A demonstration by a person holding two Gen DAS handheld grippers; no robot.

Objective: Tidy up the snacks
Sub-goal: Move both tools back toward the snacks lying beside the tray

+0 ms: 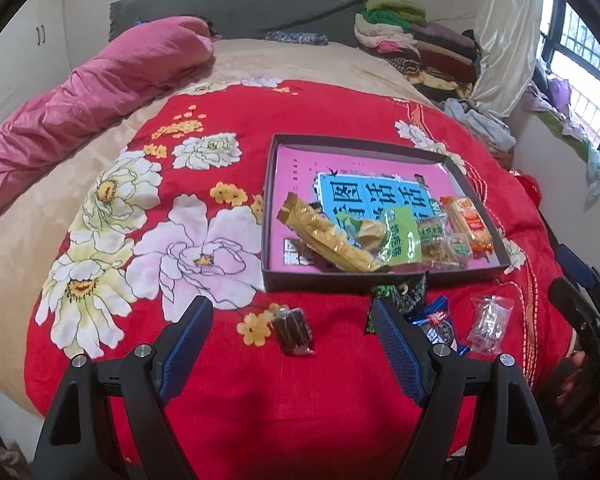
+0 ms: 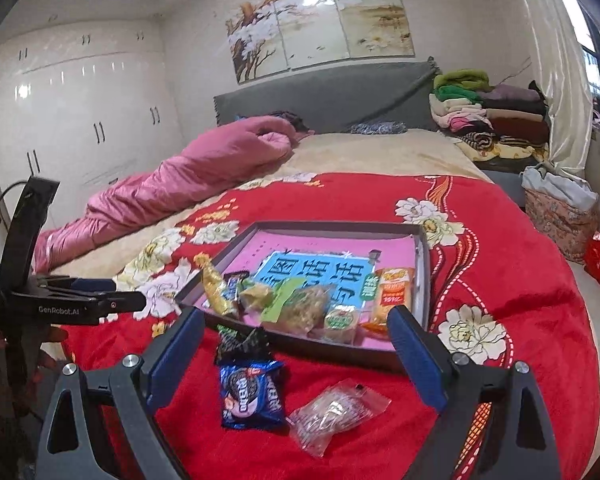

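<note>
**A bedroom in a home**

A large bed (image 2: 380,152) filled the room, spread with a red floral blanket (image 2: 500,264). A grey padded headboard (image 2: 328,96) stood at the bed's far end, with a three-panel painting (image 2: 320,24) on the wall above it. A rumpled pink duvet (image 2: 172,188) lay along the bed's left side. Glossy white wardrobes (image 2: 80,120) stood left of the bed. Folded clothes (image 2: 492,112) were stacked at the bed's right, beside a cream curtain (image 2: 556,80) and window (image 1: 580,52).
</note>
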